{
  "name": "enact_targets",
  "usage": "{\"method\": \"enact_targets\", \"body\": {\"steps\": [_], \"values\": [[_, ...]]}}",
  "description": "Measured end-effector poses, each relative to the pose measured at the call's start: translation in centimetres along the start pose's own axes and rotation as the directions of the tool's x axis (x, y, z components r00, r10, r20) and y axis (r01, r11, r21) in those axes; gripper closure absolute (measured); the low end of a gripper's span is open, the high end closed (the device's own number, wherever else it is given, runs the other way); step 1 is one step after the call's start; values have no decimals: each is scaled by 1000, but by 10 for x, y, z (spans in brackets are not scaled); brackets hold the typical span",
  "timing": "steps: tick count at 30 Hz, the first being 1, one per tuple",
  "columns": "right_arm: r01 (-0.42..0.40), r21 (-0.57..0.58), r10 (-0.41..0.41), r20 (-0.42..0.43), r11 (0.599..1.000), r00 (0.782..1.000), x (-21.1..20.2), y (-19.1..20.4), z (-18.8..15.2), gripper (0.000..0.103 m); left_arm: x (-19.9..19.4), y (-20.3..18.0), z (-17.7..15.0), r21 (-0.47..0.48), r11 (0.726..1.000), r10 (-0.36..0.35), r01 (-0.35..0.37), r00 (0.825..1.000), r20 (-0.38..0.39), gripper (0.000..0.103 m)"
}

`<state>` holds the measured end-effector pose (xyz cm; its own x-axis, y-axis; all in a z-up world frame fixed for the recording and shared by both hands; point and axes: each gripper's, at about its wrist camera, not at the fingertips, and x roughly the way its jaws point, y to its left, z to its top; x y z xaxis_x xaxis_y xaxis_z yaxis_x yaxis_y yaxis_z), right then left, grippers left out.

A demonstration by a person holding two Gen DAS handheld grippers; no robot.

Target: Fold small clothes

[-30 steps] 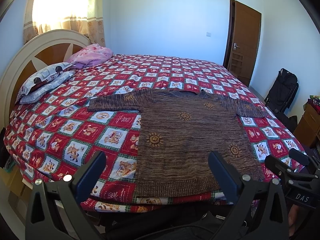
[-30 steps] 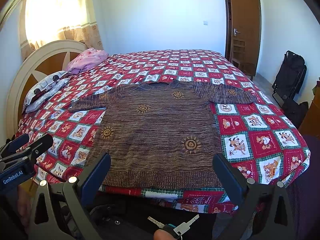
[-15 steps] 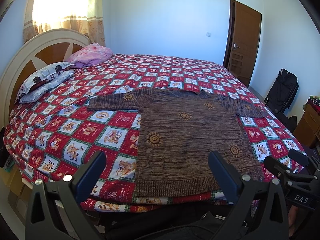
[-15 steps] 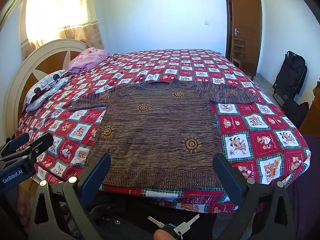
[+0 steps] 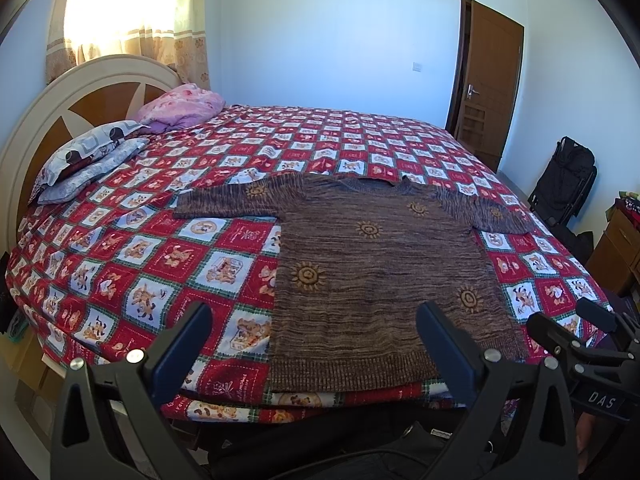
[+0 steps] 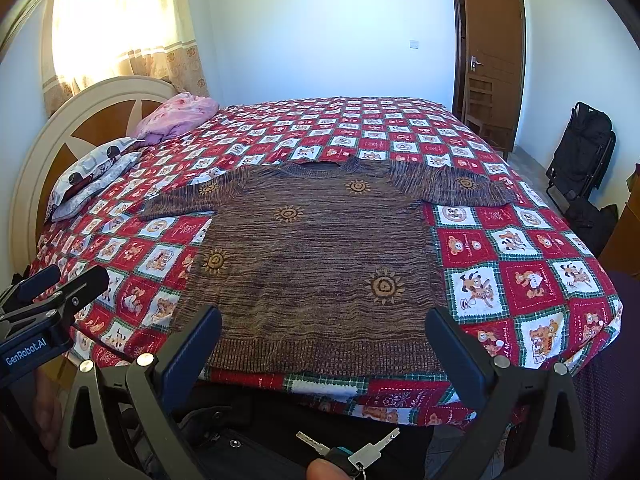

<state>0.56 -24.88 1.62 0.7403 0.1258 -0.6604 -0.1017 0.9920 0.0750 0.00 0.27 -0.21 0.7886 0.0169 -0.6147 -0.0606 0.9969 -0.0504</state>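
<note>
Sweater (image 5: 380,276) before both gaping tongs (image 5: 312,332)

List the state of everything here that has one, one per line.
Brown sweater: spread flat on the bed, sleeves out, unfolded.
Left gripper: open, empty.
Right gripper: open, empty.
Door: ajar.
Curtain: drawn, backlit.
Pillows: stacked by the headboard.

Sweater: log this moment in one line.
sweater: flat on bed, unfolded | left claw: open, empty | right claw: open, empty
</note>
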Motion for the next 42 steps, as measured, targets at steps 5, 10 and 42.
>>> {"method": "enact_targets", "body": {"steps": [5,10,42], "values": [[0,1,0,0,1000,1000,0,0,0,1,0,0,0,0,1000,-1,1,1000,-1,0],[1,1,-1,0,1000,1000,0,0,0,1,1,-1,-1,0,1000,-1,1,1000,-3,0],[45,-18,-46,-33,999,998,47,-15,0,1,44,-3,-2,15,998,-54,56,990,-131,0]]}}
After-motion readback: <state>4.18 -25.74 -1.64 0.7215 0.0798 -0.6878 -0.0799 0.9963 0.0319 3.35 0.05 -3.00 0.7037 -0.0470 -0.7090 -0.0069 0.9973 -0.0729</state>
